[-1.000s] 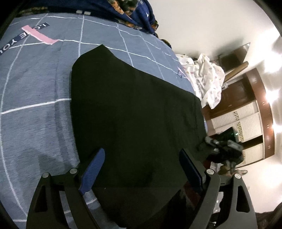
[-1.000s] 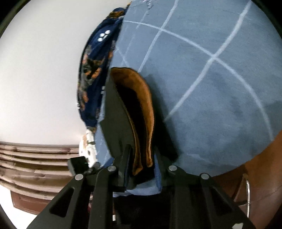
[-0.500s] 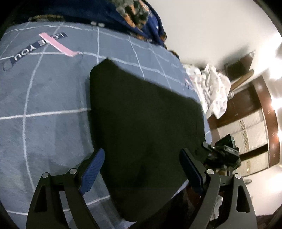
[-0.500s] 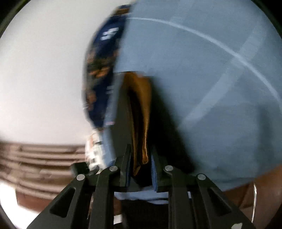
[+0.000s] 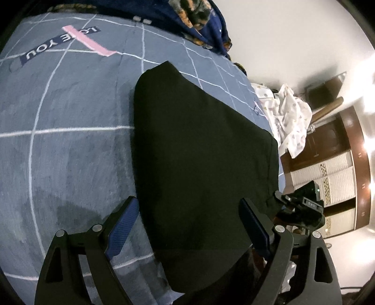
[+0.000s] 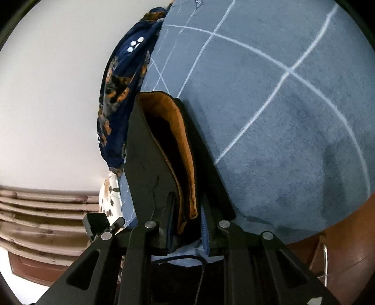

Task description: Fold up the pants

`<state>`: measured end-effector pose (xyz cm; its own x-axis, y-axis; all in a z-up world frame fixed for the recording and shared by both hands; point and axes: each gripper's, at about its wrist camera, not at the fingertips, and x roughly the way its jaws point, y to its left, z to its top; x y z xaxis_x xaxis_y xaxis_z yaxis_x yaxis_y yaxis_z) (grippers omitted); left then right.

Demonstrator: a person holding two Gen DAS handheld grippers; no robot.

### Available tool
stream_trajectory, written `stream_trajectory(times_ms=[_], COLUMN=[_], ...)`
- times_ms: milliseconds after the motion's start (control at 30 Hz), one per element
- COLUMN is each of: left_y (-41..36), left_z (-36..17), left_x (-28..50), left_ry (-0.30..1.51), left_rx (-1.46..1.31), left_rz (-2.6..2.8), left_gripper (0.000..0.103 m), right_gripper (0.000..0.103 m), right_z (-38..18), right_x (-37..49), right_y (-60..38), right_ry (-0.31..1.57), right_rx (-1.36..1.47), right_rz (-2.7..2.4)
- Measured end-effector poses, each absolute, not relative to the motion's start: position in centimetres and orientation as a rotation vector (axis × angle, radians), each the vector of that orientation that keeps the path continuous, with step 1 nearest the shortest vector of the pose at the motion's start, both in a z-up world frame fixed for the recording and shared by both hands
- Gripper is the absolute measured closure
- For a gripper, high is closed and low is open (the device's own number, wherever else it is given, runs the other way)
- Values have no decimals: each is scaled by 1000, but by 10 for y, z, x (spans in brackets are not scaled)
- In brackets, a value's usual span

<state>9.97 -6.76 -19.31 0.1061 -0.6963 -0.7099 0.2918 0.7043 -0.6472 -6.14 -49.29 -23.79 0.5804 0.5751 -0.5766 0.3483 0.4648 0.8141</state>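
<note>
The black pants [image 5: 199, 159] lie flat in a folded slab on the blue-grey bed cover [image 5: 65, 145]. My left gripper [image 5: 187, 225] is open, its blue-padded fingers [image 5: 121, 225] spread above the near end of the pants, holding nothing. My right gripper [image 6: 185, 215] is shut on an edge of the pants [image 6: 150, 150], whose orange-brown inner lining [image 6: 180, 131] shows between the layers. The right gripper also shows in the left wrist view [image 5: 300, 206] at the pants' right corner.
A dark blue patterned blanket [image 5: 201, 16] lies bunched at the far edge of the bed by the white wall. A white printed cloth [image 5: 288, 117] hangs off the right side. Wooden wardrobe doors [image 5: 339, 164] stand beyond. The cover carries a pink strip with lettering [image 5: 89, 42].
The left gripper has shifted left and back, so the pants sit further right in its view. The right gripper stayed shut on the pants edge after a quick blurred movement.
</note>
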Motion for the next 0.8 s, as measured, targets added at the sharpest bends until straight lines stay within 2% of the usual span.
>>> stream_trajectory(times_ms=[200, 400, 467, 533, 800], left_y=[-72, -93, -102, -107, -120], left_z=[-199, -196, -196, -196, -196], left_x=[98, 86, 83, 80, 74], left_ry=[1268, 1228, 1219, 1213, 1207], left_rx=[-360, -164, -98, -57, 56], left_rz=[-742, -734, -725, -717, -690], left_gripper=[16, 12, 12, 11, 8], right_gripper=[80, 75, 70, 58, 57], right_z=[-237, -221, -219, -218, -229], right_x=[-59, -46, -41, -38, -26], right_y=[-494, -491, -490, -491, -494], right_ry=[985, 981, 990, 999, 1020], right_rx=[1094, 937, 889, 850, 883], right_rz=[156, 103, 76, 52, 113])
